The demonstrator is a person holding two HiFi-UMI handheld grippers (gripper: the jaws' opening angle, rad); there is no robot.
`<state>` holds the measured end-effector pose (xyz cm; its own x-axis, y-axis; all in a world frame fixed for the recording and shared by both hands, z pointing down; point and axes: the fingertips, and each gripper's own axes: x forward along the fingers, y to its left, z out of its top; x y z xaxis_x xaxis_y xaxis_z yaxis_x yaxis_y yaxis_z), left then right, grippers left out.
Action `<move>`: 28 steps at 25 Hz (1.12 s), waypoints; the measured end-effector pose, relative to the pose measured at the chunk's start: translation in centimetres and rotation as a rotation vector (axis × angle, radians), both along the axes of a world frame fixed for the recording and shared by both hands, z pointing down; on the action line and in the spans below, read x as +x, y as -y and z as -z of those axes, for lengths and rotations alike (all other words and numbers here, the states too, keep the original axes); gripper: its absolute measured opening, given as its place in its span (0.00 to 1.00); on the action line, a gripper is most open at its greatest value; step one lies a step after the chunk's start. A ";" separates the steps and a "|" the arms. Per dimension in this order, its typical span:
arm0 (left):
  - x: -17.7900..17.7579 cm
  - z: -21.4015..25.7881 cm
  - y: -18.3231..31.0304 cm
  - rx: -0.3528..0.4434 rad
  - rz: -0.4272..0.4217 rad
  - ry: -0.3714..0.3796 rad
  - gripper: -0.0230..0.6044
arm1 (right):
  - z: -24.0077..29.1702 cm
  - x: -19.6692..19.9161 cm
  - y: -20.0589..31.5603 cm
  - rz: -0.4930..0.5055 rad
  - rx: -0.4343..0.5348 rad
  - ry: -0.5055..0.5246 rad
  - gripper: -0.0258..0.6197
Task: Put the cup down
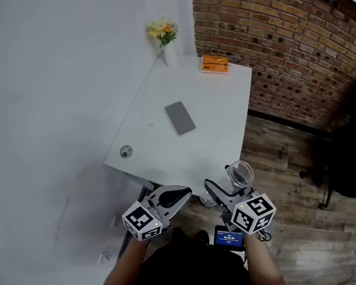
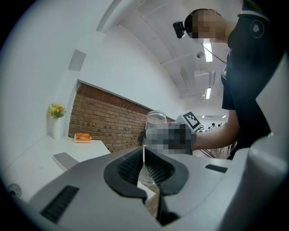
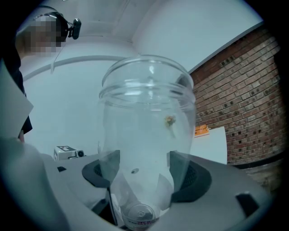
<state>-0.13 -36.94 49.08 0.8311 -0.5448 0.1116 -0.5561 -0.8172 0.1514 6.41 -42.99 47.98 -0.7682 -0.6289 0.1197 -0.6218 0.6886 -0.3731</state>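
Showing the right gripper [image 3: 141, 169] with its jaws part-way closed and pinching the lower wall of a clear plastic cup [image 3: 146, 126], which stood upright in the grip with its mouth up. The left gripper [image 2: 144, 169] had its jaws drawn together on nothing and hung just beside the right one. In the head view the cup [image 1: 240, 174] was off the surface, at the near right corner of the white table [image 1: 217, 111]; whether its base was over the tabletop or just past the edge could not be settled. A grey flat slab [image 1: 180, 118] lay mid-table, with a vase of flowers [image 1: 163, 34] and an orange object [image 1: 215, 64] at the far end, all well apart from the cup. Probable hazards: letting go before the base was over the top would likely drop the cup to the wooden floor [image 1: 291, 191]. Setting it on the very edge could tip it off. A harder squeeze might buckle the thin wall.
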 end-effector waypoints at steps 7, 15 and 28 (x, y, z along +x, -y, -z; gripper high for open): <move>-1.7 -0.2 1.2 -0.017 0.005 -0.018 0.05 | 0.7 -1.5 0.9 0.008 0.027 0.009 0.59; -2.2 0.1 1.4 -0.019 0.021 -0.019 0.05 | 0.9 -2.3 1.0 0.036 0.026 0.005 0.59; -2.7 0.2 1.8 -0.029 0.042 -0.020 0.05 | 0.1 -3.4 1.2 0.087 0.003 0.002 0.59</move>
